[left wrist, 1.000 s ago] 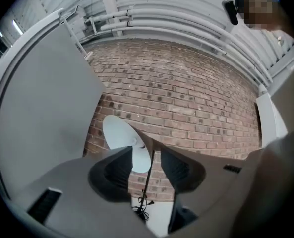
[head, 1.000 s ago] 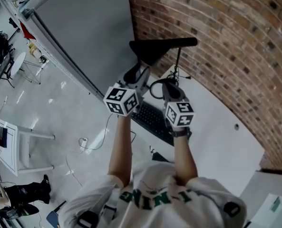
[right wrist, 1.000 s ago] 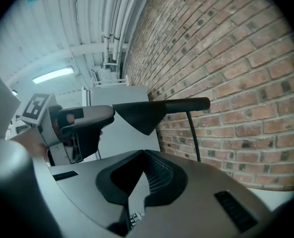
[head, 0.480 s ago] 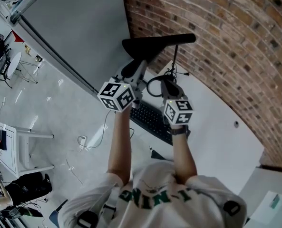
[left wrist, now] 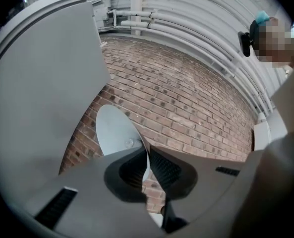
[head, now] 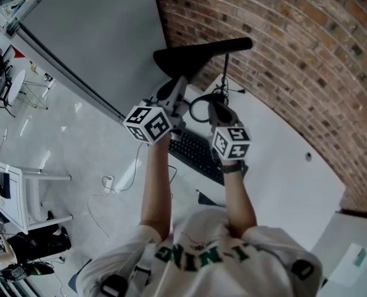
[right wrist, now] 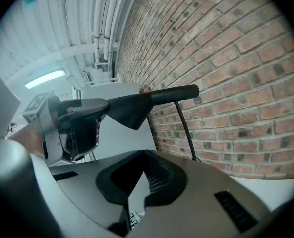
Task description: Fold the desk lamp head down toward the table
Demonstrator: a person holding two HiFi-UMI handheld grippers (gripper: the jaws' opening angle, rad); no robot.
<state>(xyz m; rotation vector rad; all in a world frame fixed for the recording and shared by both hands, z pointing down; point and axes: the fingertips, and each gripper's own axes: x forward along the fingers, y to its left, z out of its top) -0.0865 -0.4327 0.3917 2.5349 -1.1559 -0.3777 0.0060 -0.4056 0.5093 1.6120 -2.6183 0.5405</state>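
Left hand-held gripper [left wrist: 147,152] is closing, jaws pinching the thin left rim of the lamp head [head: 195,53]; right hand-held gripper [right wrist: 143,175] has jaws together, empty. Lamp head lies level above the white counter [head: 282,166], long axis left-to-right beside the brick wall [head: 307,42], flared end left.

The desk lamp head [head: 192,55] is matt black on top, seemingly plastic. In the left gripper view its underside is smooth and pale with a soft sheen. From twelve to three o'clock in the head view, the brick wall [head: 307,48] is rough and unglazed. The table [head: 288,178] at four o'clock is smooth matt white, the keyboard [head: 198,156] dull black plastic. The floor [head: 65,141] at nine o'clock is glossy. The shirt [head: 202,252] at six o'clock is white cloth.
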